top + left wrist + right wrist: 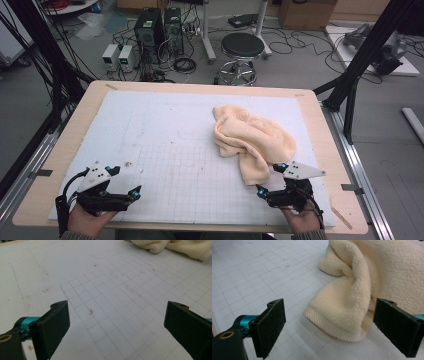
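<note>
Right tool (270, 179) open; towel's (252, 137) hemmed end points toward it.

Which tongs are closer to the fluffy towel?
The right tongs, open right by the cream towel and its hem. The left tongs sit far off over bare mat.

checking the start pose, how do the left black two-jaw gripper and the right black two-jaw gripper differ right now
The left black two-jaw gripper hovers over bare gridded white mat, far from the crumpled cream terry towel; the right black two-jaw gripper sits at the towel's near hem, which lies just ahead of its jaws. Both are open, holding nothing.
</note>
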The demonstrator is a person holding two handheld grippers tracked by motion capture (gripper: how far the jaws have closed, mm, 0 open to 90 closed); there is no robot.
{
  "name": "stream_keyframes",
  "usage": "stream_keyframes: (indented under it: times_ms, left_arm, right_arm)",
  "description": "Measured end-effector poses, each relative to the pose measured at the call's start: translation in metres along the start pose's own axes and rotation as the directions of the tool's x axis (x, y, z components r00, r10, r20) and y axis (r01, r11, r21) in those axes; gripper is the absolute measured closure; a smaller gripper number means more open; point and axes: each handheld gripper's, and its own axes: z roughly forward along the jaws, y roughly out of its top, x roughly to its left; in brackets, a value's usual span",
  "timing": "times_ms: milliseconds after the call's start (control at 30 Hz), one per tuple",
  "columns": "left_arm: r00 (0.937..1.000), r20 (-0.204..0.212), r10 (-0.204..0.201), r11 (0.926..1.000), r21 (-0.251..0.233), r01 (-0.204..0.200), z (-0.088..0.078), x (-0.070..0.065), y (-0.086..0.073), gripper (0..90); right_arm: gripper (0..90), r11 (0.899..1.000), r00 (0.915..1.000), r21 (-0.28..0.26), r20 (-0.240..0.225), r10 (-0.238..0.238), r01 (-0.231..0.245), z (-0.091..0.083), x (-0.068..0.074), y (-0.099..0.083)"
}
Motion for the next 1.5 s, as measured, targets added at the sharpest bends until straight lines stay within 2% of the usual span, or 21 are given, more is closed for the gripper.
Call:
stream_keyframes:
  times_ms: [600,1067,1233,1367,1500]
  left_arm:
    - [1.0000,-0.002,0.002,1.0000,0.004,-0.002,0.000,0.001,-0.003,7.0]
    - [0.9999,0.007,0.009,1.0000,-0.001,-0.009,0.000,0.000,-0.001,7.0]
    - [1.0000,0.002,0.009,1.0000,-0.003,-0.009,0.000,0.000,-0.001,7.0]
    - [1.0000,-0.001,0.007,1.0000,-0.005,-0.007,0.000,0.000,-0.002,7.0]
    - [1.0000,-0.002,0.004,1.0000,-0.006,-0.004,0.000,0.001,-0.002,7.0]
  right_arm:
    - [10.2,1.000,1.0000,0.000,-0.007,-0.001,0.001,0.000,0.003,0.001]
    - [10.2,1.000,1.0000,-0.005,0.006,-0.003,0.003,-0.005,0.004,-0.001]
    - [10.2,1.000,0.9999,-0.011,0.007,0.015,-0.015,-0.008,0.002,0.001]
    - [10.2,1.000,0.9998,-0.008,0.018,0.009,-0.009,-0.013,-0.002,0.008]
    - [10.2,1.000,0.9991,0.014,0.042,0.010,-0.011,-0.019,-0.018,0.019]
